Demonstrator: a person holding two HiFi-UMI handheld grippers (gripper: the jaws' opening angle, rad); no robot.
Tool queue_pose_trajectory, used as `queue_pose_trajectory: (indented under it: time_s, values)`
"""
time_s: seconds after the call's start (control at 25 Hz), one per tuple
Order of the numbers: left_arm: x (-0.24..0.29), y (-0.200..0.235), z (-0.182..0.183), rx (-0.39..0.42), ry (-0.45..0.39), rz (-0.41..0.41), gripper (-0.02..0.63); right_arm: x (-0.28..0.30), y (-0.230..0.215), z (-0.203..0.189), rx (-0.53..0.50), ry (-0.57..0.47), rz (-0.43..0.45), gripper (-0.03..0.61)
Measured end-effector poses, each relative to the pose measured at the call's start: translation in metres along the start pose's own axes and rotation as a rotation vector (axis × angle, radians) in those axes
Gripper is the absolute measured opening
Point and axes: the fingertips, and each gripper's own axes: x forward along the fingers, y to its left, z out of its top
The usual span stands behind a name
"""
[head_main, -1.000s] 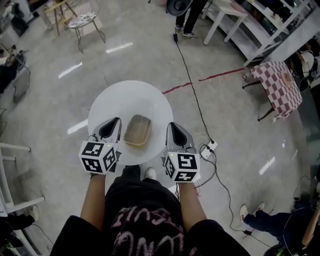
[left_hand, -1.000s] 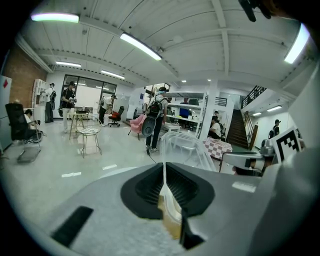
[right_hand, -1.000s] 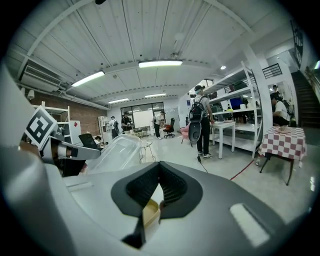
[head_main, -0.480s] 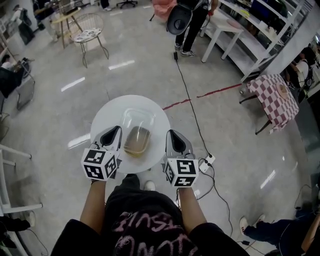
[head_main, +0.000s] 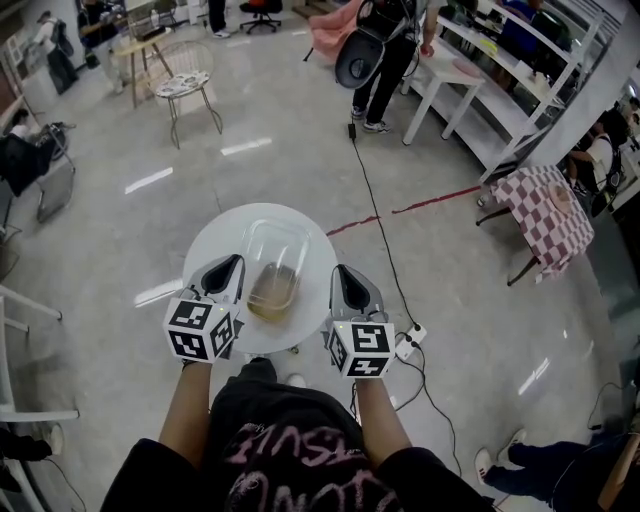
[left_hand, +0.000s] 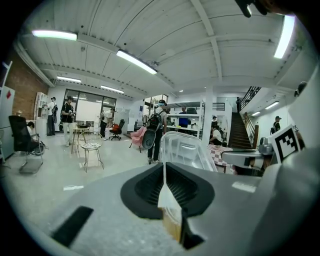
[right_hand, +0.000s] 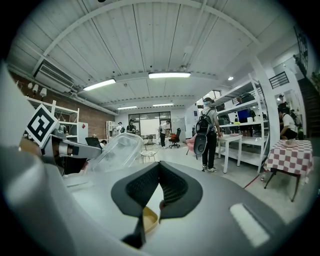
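Observation:
A clear plastic container (head_main: 275, 288) with tan contents hangs between my two grippers over a round white table (head_main: 312, 250). Its clear lid (head_main: 278, 238) stands open on the far side. The left gripper (head_main: 232, 268) is shut on the container's left rim, the right gripper (head_main: 342, 275) on its right rim. In the left gripper view the jaws (left_hand: 167, 200) pinch a thin rim with tan beside it, and the lid (left_hand: 185, 150) rises beyond. In the right gripper view the jaws (right_hand: 150, 200) are likewise closed on the rim, with the lid (right_hand: 117, 150) to the left.
A black cable runs across the floor to a power strip (head_main: 410, 340) right of the table. A checked-cloth table (head_main: 555, 200) and white shelving (head_main: 500, 90) stand at the right. A wire chair (head_main: 190, 85) and a person with a backpack (head_main: 375, 50) are farther off.
The table now looks smaller and lower under the container and grippers. More of the far room shows, and more of the open lid is visible. Both grippers stay shut.

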Motion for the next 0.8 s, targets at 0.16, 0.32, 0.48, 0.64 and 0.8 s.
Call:
queue_pose_trajectory:
  time_s: [0.16,0.32,0.48,0.64,0.8]
  values:
    - [-0.002,-0.003,0.005,0.001,-0.015,0.006,0.014,-0.003,-0.003,0.009,-0.009,-0.018,-0.001,0.005]
    - [-0.003,-0.004,0.007,0.002,-0.023,0.011,0.014,-0.004,-0.007,0.013,-0.01,-0.027,-0.005,0.005]
    - [-0.003,-0.002,0.009,-0.002,-0.028,0.015,0.014,-0.003,-0.009,0.013,-0.008,-0.028,-0.006,0.005]
    - [-0.005,-0.003,0.011,-0.004,-0.031,0.017,0.014,-0.004,-0.006,0.015,-0.011,-0.03,-0.001,0.005]
    - [-0.006,-0.004,0.01,0.004,-0.034,0.018,0.014,-0.004,-0.005,0.012,-0.01,-0.033,0.003,0.005]
